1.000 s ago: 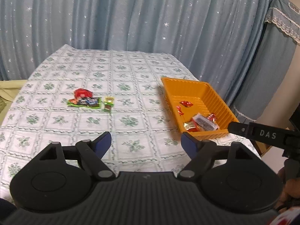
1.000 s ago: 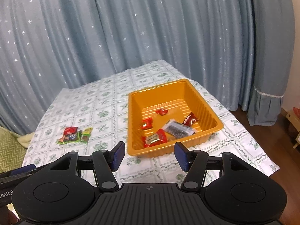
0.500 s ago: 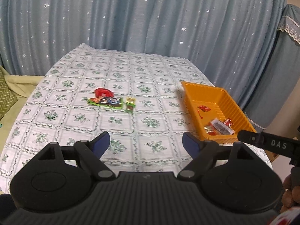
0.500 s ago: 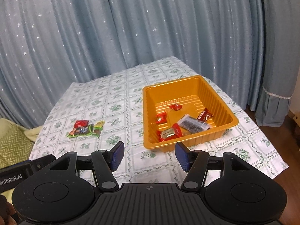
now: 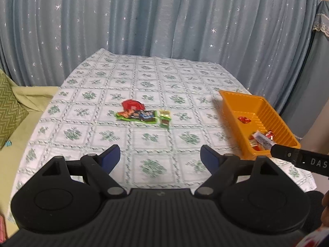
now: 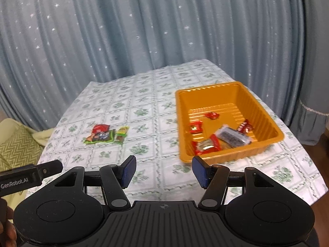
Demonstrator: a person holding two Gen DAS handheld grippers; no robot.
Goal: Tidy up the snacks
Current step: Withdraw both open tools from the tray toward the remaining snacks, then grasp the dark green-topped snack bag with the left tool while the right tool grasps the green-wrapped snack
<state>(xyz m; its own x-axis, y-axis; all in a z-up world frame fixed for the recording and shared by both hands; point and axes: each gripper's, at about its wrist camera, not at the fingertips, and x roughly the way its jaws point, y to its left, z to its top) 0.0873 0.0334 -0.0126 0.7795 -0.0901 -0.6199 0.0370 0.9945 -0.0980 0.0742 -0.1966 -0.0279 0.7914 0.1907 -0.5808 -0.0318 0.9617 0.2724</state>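
An orange tray (image 6: 265, 111) stands on the right of the table and holds several wrapped snacks, mostly red, plus one clear dark packet (image 6: 233, 137). It also shows in the left wrist view (image 5: 230, 100). Loose snacks lie left of it: a red packet (image 5: 131, 104), a green packet (image 5: 137, 115) and a small green-yellow bar (image 5: 165, 119). In the right wrist view they lie as a group (image 6: 102, 135). My left gripper (image 5: 160, 160) is open and empty over the table's near part. My right gripper (image 6: 163, 171) is open and empty, near the tray's front left corner.
The table has a white cloth with green flowers (image 5: 156, 82). Blue starred curtains (image 5: 144, 16) hang behind it. A green cushion (image 5: 8, 111) lies to the left. The table's right edge (image 6: 308, 152) drops to a wooden floor.
Both views have swung right to left: the tray and loose snacks have shifted rightward in each frame. The loose snacks now sit near the middle of the left wrist view. Both grippers stay open.
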